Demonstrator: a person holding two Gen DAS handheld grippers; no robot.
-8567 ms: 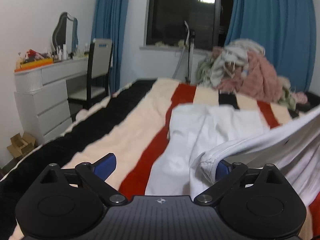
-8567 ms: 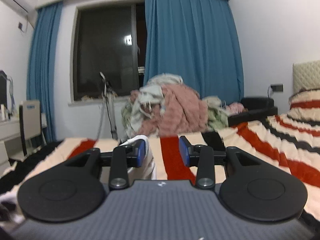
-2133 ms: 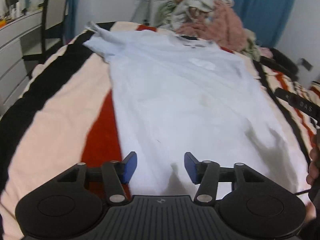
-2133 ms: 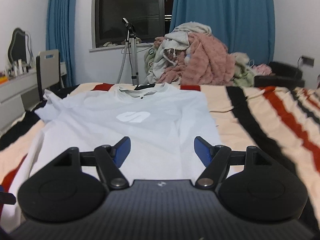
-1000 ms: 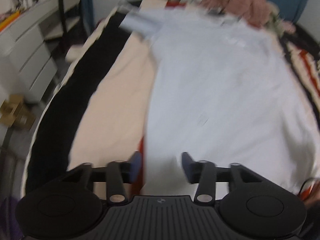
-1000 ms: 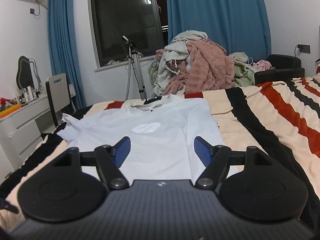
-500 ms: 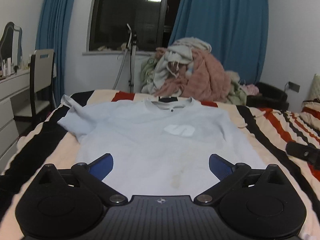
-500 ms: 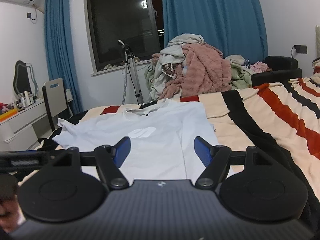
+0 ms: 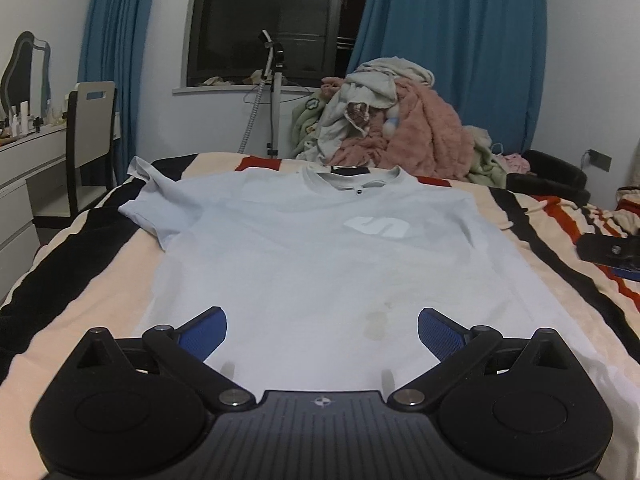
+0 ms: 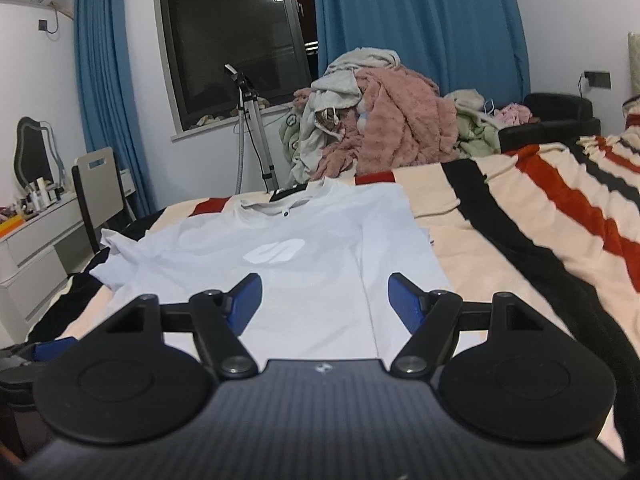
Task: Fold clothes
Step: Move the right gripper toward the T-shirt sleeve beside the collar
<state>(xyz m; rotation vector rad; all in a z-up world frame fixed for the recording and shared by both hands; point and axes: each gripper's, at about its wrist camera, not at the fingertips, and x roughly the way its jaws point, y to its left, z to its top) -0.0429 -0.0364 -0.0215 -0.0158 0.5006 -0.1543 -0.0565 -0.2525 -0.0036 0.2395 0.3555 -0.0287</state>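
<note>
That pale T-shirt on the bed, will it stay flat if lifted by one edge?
Probably not. The T-shirt looks thin and lies limp on the striped blanket, so it would likely droop. Its left sleeve is already rumpled, suggesting it creases easily.

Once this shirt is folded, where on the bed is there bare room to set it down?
Bare striped blanket lies right of the T-shirt, out toward the pillow end. A narrower cream strip runs along its left side. The far edge is crowded by the clothes pile.
</note>
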